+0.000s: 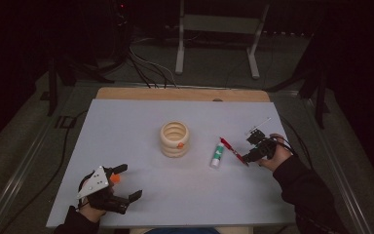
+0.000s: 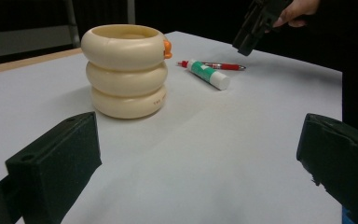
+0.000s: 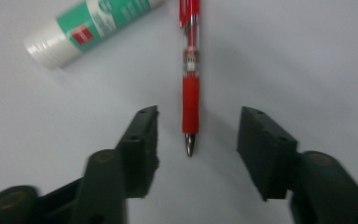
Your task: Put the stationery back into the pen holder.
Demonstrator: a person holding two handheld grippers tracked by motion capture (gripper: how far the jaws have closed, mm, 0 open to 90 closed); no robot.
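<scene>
Red plastic pen (image 3: 190, 88) (slim, glossy barrel)

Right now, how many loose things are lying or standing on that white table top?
3. A cream ringed holder stands near the middle. A green-and-white glue stick lies to its right. A red pen lies just beyond the glue stick, by the right gripper. Something could be hidden inside the holder.

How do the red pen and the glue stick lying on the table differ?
The pen is thin and red with a metal tip; the glue stick is thicker, with a green label and a white end. The pen's tip lies between the right gripper's open jaws, untouched; the glue stick lies off to one side of them. In the high view the pen looks longer than the glue stick. Both lie flat on the table, their far ends close together.
</scene>
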